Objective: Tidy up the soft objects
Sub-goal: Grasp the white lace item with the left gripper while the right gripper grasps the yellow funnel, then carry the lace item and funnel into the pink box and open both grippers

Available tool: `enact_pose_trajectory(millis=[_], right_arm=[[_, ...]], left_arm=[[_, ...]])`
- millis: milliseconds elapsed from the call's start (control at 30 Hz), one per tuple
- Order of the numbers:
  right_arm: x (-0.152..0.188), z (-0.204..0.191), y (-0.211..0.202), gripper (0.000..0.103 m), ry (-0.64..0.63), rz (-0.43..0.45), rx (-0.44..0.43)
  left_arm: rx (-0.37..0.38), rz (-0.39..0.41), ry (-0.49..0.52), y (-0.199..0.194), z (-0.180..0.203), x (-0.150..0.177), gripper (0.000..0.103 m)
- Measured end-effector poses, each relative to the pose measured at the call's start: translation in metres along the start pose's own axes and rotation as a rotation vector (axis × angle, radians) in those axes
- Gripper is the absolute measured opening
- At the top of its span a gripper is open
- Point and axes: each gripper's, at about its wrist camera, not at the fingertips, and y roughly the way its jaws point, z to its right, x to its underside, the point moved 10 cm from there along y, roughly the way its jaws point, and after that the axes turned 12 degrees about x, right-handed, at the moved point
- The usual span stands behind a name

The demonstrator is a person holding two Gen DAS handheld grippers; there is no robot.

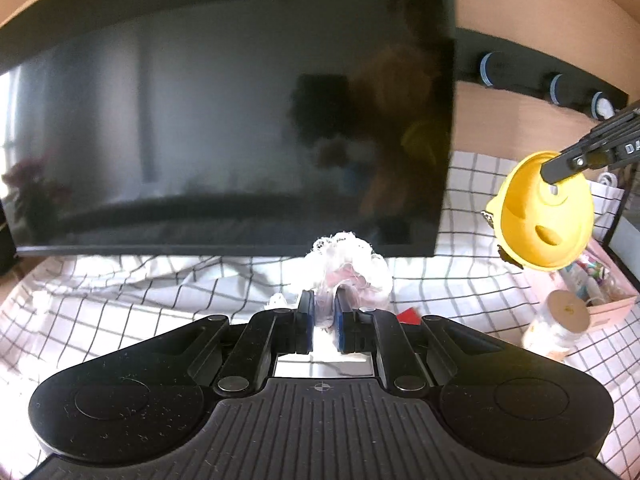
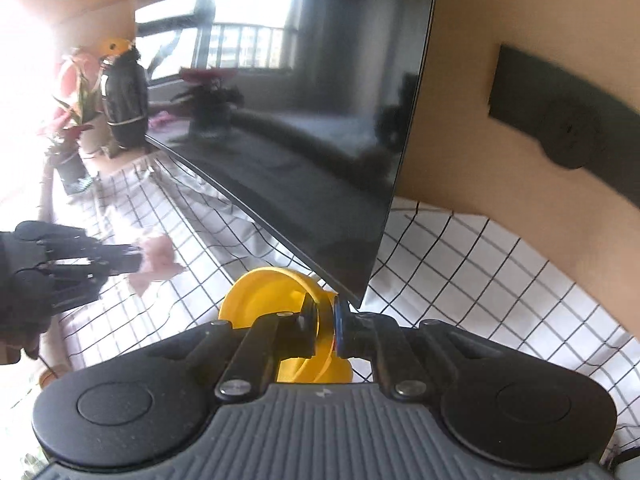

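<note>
Covering table, checked cloth (image 1: 120, 280), television (image 1: 224, 120) behind

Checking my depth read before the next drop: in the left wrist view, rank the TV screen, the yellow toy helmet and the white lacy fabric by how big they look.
1. TV screen: by far the largest, filling most of the frame.
2. Yellow toy helmet, held up at the right.
3. White lacy fabric, pinched in the left gripper.

The last two look close in size, and the jaws partly hide the fabric, so that order is unsure.

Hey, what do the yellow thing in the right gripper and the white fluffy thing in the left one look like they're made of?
Yellow cup-shaped piece: looks like moulded plastic or rubber, smooth and matte, with clean cut-out slots; which one is unclear. White and pink bundle: seems a soft fabric or lace, frilly and crumpled, bunching where the left gripper pinches it.
</note>
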Motion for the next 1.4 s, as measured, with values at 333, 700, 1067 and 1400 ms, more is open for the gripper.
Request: enact_pose_trajectory(millis=[333, 700, 1067, 1400], right_arm=[[0.029, 0.058, -0.071, 0.008, 0.049, 0.091, 0.070], [0.097, 0.158, -0.108, 0.008, 0.179, 0.114, 0.195], [0.143, 0.235, -0.121, 0.008, 0.373, 0.191, 0.289], [0.169, 0.275, -0.102, 0.009, 0.520, 0.209, 0.308]], left_arm=[[0.108, 0.004, 0.066, 0.023, 0.092, -0.026, 0.012], [0.306, -0.060, 0.148, 0.085, 0.241, -0.036, 0.012], [0.470, -0.182, 0.111, 0.144, 0.339, -0.017, 0.012], [0.565, -0.212, -0.164, 0.237, 0.377, -0.002, 0.017]])
